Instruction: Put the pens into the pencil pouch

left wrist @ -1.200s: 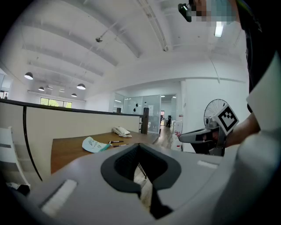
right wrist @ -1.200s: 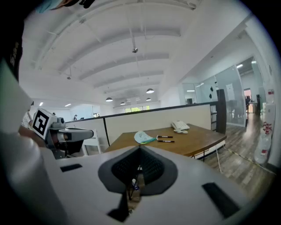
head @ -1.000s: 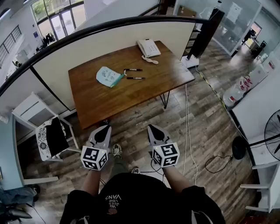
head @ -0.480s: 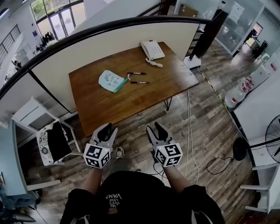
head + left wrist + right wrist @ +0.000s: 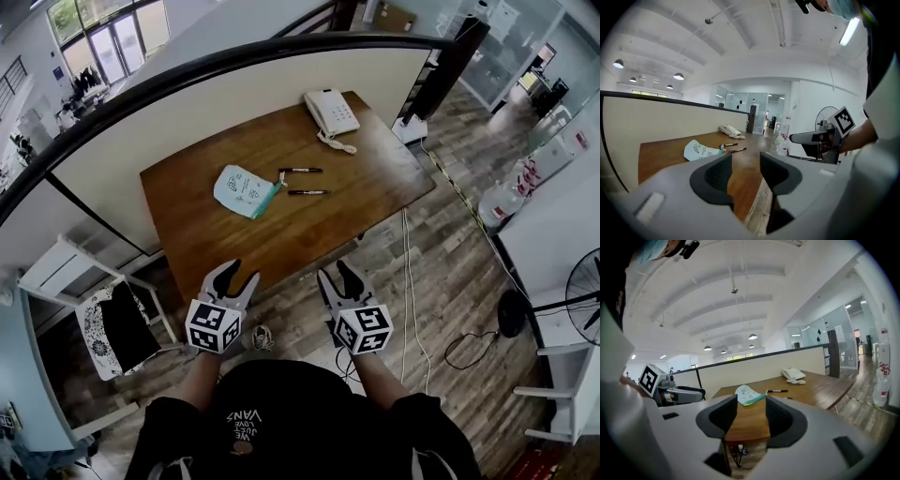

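Observation:
A pale blue patterned pencil pouch (image 5: 246, 190) lies on the brown wooden table (image 5: 225, 234), left of two black pens (image 5: 300, 171) (image 5: 308, 192) that lie apart from it. Both grippers hang before the table's near edge, well short of these things. My left gripper (image 5: 236, 277) and right gripper (image 5: 335, 273) have just been opening and stand open, with nothing between the jaws. The left gripper view shows the pouch (image 5: 700, 151) and pens (image 5: 730, 144) beyond the jaws. From the right gripper view, the pouch (image 5: 749, 393) and a pen (image 5: 778, 391) lie ahead.
A white desk phone (image 5: 332, 113) sits at the table's far right corner. A cream partition (image 5: 112, 150) backs the table. A white chair with dark cloth (image 5: 112, 323) stands at the left. Cables (image 5: 405, 281) trail on the wooden floor, and a fan (image 5: 586, 291) stands at the far right.
Both grippers went from shut to open. They moved forward to the table's near edge, and the table now appears closer in the head view.

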